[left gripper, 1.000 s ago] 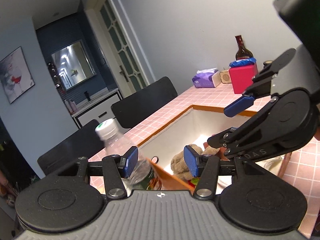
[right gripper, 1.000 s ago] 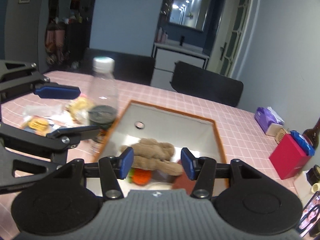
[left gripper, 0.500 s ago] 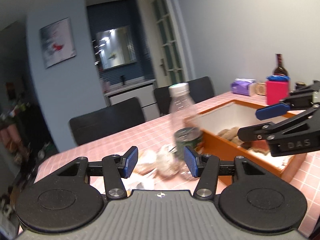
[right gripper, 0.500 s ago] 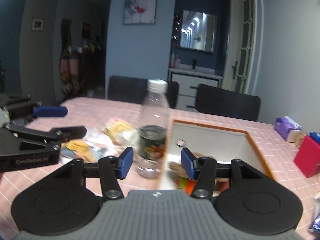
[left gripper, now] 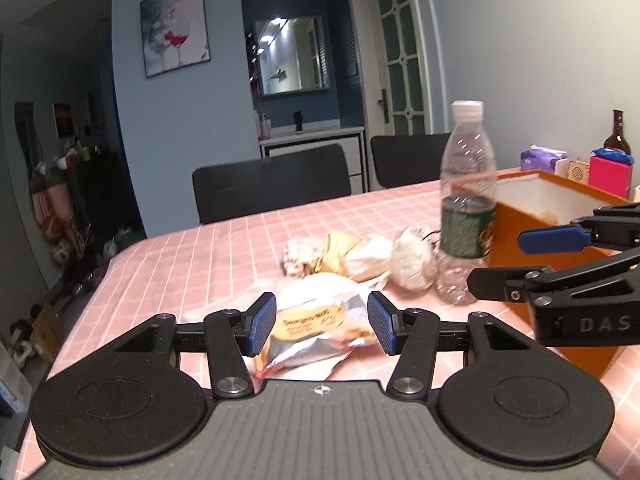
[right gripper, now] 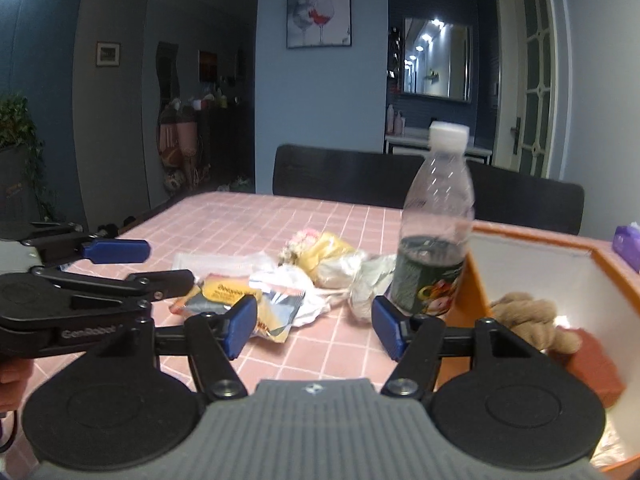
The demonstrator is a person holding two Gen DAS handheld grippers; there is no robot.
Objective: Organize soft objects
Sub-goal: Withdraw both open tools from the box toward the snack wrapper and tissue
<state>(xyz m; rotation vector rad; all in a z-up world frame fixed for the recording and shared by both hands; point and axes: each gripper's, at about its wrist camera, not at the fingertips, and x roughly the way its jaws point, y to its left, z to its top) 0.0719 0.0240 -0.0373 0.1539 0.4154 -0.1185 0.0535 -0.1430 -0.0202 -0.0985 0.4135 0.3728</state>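
Observation:
A pile of soft wrappers and bags lies on the pink checked table: a silver and yellow snack packet, a yellow pouch and crumpled white bags. My left gripper stands open, and the snack packet shows between its fingers without the pads touching it. My right gripper is open with its jaws opening and nothing between them. An orange box at the right holds a brown plush toy.
A clear plastic bottle stands upright between the pile and the box. A reddish block lies in the box. Black chairs line the far side. A tissue pack, a pink box and a wine bottle stand far right.
Both views have swung left from the orange box to the pile on the table. The right gripper's jaws have widened. The left gripper has rolled level and come down over the snack packet.

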